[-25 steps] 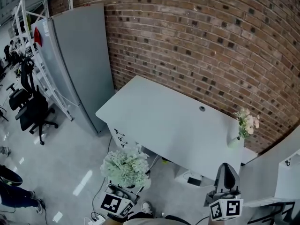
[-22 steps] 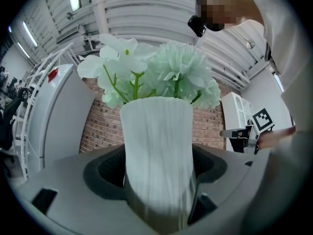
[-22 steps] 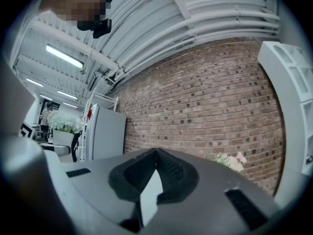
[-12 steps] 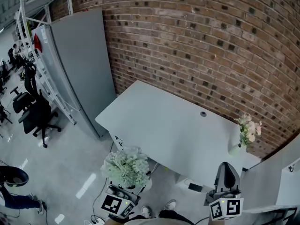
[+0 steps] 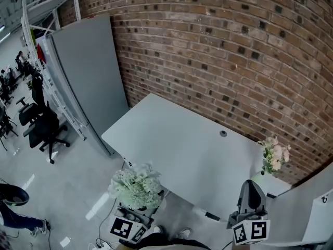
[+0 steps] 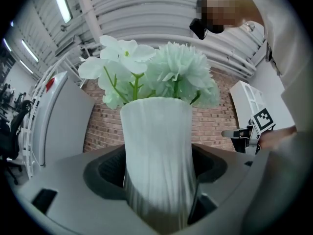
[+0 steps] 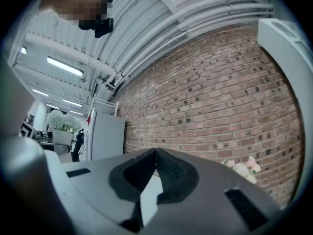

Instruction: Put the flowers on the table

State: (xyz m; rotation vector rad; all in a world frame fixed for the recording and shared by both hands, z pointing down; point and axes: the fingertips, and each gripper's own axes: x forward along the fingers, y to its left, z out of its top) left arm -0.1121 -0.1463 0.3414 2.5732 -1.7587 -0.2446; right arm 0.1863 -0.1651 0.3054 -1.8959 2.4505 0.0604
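Observation:
A bunch of white flowers (image 5: pixel 136 185) in a ribbed white vase (image 6: pixel 157 155) hangs off the near-left corner of the pale table (image 5: pixel 171 145), above the floor. My left gripper (image 5: pixel 136 208) is shut on the vase, whose body fills the gap between its jaws; the blooms (image 6: pixel 161 75) stand above it. At the bottom right, my right gripper (image 5: pixel 251 192) sits just short of the table's near edge, shut with nothing in it; its jaw tips meet in the right gripper view (image 7: pixel 156 153).
A small vase of pink flowers (image 5: pixel 273 156) stands at the table's far right corner, against the brick wall (image 5: pixel 218 51). A cable hole (image 5: pixel 223 134) sits near the table's back edge. A tall grey cabinet (image 5: pixel 86 72) stands left, with office chairs (image 5: pixel 44 126) beyond.
The view has shifted a little closer to the table. The white flowers stay held in my left gripper; my right gripper keeps its place at the bottom right.

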